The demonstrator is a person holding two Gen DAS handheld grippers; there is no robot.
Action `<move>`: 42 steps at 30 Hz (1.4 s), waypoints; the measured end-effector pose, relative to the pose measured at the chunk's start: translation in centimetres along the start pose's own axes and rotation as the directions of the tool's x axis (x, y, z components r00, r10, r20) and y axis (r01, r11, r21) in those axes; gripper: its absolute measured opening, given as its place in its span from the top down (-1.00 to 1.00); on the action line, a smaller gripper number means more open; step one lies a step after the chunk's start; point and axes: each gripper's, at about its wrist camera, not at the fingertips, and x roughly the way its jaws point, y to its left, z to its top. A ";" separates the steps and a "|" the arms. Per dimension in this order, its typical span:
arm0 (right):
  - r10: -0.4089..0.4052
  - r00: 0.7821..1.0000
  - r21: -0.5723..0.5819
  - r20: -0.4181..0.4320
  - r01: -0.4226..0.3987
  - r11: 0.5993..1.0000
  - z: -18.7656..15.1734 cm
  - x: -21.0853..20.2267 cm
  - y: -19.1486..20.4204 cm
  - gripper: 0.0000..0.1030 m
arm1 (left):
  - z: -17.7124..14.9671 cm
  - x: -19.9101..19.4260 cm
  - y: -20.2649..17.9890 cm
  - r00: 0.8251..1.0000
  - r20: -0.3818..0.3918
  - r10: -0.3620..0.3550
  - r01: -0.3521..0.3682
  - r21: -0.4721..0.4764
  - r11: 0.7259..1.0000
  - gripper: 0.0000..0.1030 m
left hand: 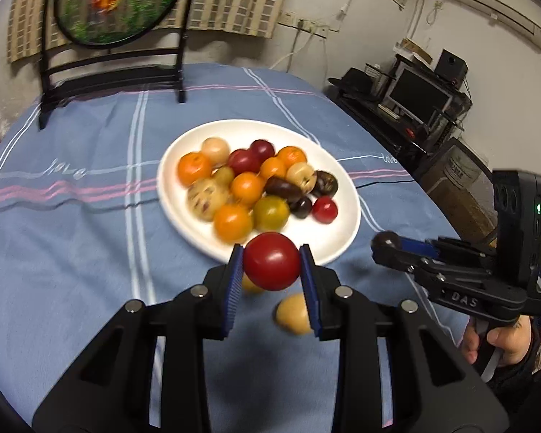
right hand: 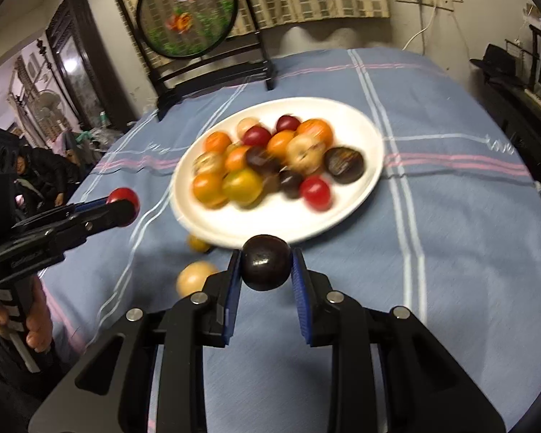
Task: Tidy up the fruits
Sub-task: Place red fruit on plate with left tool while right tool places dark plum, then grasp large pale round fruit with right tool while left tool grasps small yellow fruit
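A white plate (left hand: 328, 238) (right hand: 342, 223) sits mid-table, heaped with several orange, red, yellow and dark fruits. My left gripper (left hand: 271, 261) is shut on a red fruit (left hand: 271, 259) just short of the plate's near rim; it also shows in the right wrist view (right hand: 124, 204). My right gripper (right hand: 266, 269) is shut on a dark purple fruit (right hand: 266, 267) near the plate's front edge; it shows at the right in the left wrist view (left hand: 386, 243). Two tan-yellow fruits lie loose on the cloth: one (left hand: 293, 314) (right hand: 194, 278) and a smaller one (left hand: 250, 285) (right hand: 197, 242).
A blue striped tablecloth (left hand: 90, 252) covers the table. A dark-framed round embroidered screen (left hand: 119, 3) (right hand: 187, 18) stands at the table's far edge. A TV stand with electronics (left hand: 414, 101) is beyond the right edge.
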 end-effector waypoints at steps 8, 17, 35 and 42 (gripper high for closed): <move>-0.083 0.996 0.003 0.016 0.083 0.997 3.9 3.3 -2.7 0.45 | 3.6 6.9 -0.9 0.997 -0.082 0.006 -0.004 0.022 1.000 0.38; -0.103 0.994 -0.005 0.020 0.103 0.995 4.5 4.4 -3.0 0.06 | 5.4 7.0 0.2 0.998 -0.028 0.049 -0.049 -0.009 0.999 -0.10; -0.063 0.998 -0.025 0.002 0.063 0.998 0.8 0.2 0.2 0.01 | 0.2 -1.7 3.2 0.997 0.040 0.066 -0.060 -0.127 0.990 -0.11; -0.017 0.999 -0.065 -0.048 0.014 0.998 -2.0 0.1 3.5 -0.08 | -4.3 -0.1 3.6 0.996 -0.053 0.070 -0.077 -0.147 0.986 -0.11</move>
